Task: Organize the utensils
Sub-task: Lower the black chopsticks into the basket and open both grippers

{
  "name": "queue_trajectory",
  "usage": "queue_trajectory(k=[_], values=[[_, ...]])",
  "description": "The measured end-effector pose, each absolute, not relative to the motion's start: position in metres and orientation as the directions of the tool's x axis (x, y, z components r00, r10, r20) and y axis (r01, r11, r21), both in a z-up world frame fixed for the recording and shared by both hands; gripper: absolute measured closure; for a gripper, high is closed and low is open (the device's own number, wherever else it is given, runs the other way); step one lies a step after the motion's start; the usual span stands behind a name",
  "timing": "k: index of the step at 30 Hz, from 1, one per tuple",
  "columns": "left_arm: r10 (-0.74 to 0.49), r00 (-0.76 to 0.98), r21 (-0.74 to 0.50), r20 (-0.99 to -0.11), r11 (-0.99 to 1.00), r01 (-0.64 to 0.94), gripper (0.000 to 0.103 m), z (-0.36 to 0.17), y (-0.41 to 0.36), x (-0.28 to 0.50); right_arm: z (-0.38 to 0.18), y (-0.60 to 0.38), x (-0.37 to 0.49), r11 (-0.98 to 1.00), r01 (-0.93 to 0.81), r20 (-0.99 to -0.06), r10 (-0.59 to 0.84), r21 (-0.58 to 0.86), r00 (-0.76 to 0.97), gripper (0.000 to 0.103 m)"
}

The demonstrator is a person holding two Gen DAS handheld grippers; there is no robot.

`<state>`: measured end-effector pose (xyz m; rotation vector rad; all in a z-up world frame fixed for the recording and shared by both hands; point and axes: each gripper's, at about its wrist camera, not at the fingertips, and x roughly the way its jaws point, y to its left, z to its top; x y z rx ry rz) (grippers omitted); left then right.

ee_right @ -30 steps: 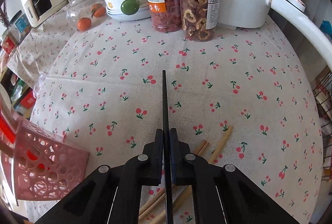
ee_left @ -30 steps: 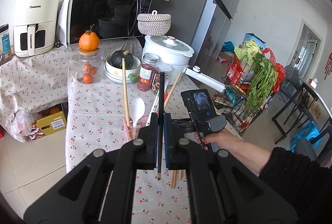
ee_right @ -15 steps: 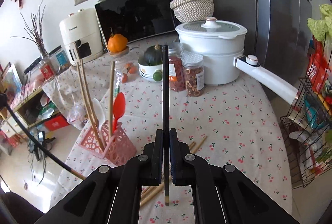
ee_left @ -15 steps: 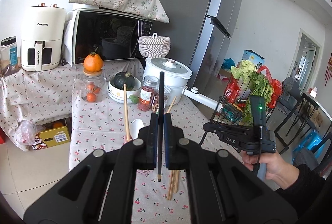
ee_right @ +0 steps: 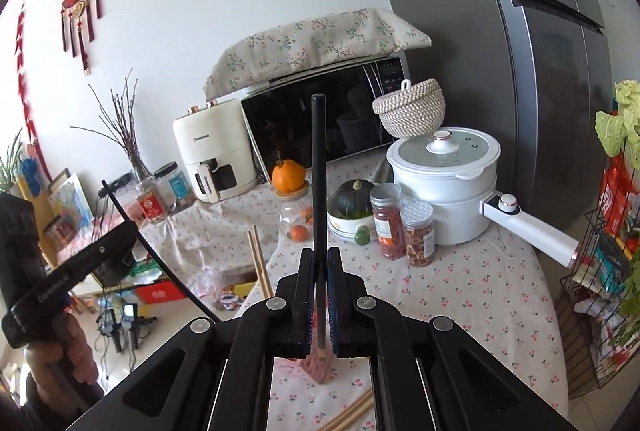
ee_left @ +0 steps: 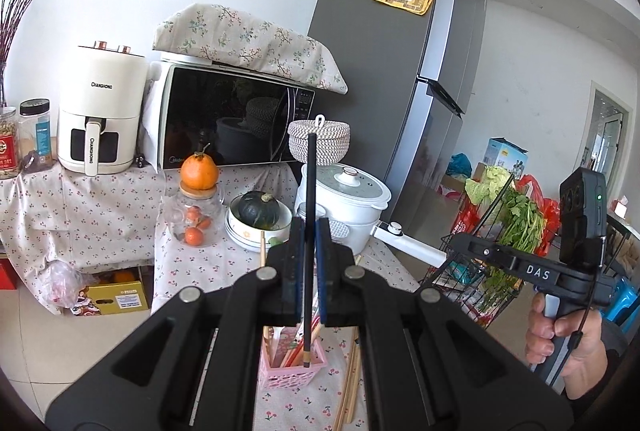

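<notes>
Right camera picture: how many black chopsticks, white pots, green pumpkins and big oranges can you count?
black chopsticks: 2
white pot: 1
green pumpkin: 1
big orange: 1
Total: 5

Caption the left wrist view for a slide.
Left gripper holds a black chopstick upright above the pink utensil basket.
</notes>
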<state>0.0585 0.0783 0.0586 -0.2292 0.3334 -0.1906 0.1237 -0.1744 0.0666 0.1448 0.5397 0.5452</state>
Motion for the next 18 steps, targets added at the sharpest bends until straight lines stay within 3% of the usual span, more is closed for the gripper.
queue_trajectory(k=[6, 14, 15, 18], values=[[-0.203, 0.912, -0.248, -0.357, 0.962, 0.117, 0.097, 0.043, 0.083, 0.080, 0.067, -0.153, 0.132, 0.822, -0.486, -0.432, 0.569, 0.296, 0.700, 0.098], [-0.224, 0.868, -0.236, -0.442, 0.963, 0.128, 0.096, 0.020, 0.077, 0.105, 0.022, -0.118, 0.162, 0.804, -0.483, -0.518, 0.594, 0.347, 0.616, 0.096], [-0.225, 0.865, -0.236, -0.448, 0.963, 0.129, 0.094, 0.019, 0.076, 0.105, 0.018, -0.118, 0.167, 0.797, -0.476, -0.519, 0.603, 0.372, 0.606, 0.095], [-0.229, 0.864, -0.239, -0.448, 0.962, 0.131, 0.074, 0.021, 0.077, 0.103, 0.013, -0.123, 0.175, 0.792, -0.452, -0.514, 0.611, 0.411, 0.602, 0.088]])
